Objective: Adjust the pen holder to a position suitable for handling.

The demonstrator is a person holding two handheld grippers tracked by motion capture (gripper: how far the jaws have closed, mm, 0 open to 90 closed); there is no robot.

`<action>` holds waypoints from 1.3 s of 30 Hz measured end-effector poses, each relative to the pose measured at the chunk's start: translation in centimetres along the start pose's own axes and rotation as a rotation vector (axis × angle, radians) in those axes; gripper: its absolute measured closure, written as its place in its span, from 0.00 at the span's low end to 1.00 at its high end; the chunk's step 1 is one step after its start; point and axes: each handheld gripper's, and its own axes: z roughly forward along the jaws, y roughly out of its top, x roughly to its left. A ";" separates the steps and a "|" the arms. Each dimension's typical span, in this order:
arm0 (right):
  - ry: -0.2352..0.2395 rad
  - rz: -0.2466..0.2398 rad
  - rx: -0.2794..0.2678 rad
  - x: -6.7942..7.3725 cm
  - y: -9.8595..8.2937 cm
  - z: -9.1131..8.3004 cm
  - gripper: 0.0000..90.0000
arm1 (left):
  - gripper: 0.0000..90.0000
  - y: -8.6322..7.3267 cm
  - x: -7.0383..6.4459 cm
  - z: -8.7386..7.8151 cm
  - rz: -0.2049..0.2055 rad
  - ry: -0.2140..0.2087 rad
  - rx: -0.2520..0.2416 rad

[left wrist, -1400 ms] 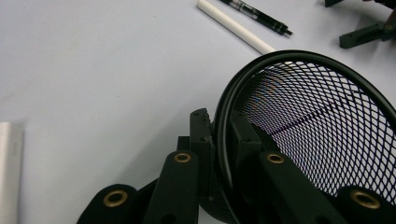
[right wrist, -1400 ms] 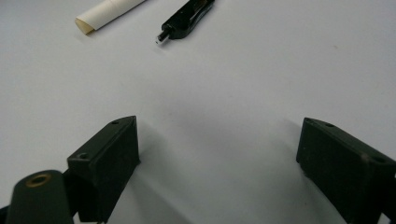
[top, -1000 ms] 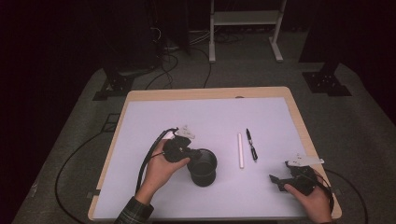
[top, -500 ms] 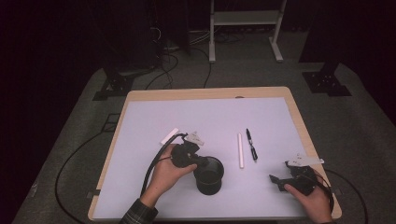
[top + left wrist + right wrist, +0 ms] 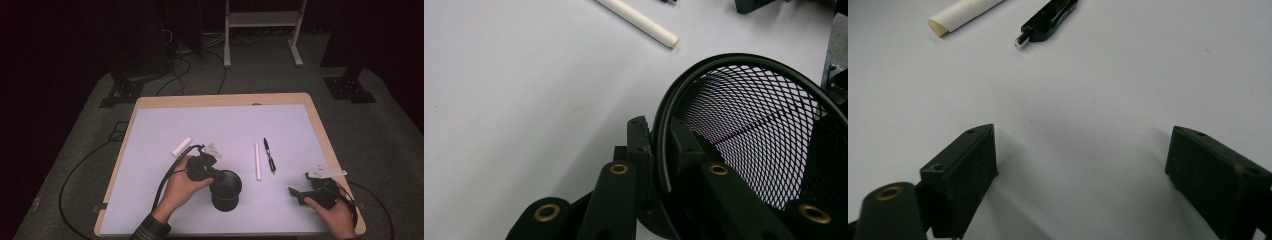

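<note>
The left gripper (image 5: 212,172) pinched the rim of the mesh cup (image 5: 226,190) standing on the bench (image 5: 150,145) near the front edge, while the right gripper (image 5: 300,192) rested with jaws spread, the pens (image 5: 263,157) beside it not yet collected.

Left gripper (image 5: 216,175): jaws clamping together, left hand (image 5: 181,187) gripping it. Right gripper (image 5: 295,192): jaws standing wide apart, right hand (image 5: 334,215) holding it.

One black mesh cup (image 5: 226,190) is standing on the table. Two white sticks (image 5: 258,161) (image 5: 181,146) and one black pen (image 5: 269,155) are lying there.
</note>
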 end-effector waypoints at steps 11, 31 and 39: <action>0.000 0.000 0.000 0.0 0.0 0.0 0.13 | 0.81 0.0 0.0 -0.6 0.002 0.008 -0.033; 0.000 0.001 0.000 0.0 0.0 0.0 0.13 | 0.62 -1.2 -0.1 -4.8 -0.010 0.037 -0.127; 0.000 0.001 0.000 0.0 0.0 0.0 0.13 | 0.62 -2.4 0.3 -6.3 -0.023 0.072 -0.140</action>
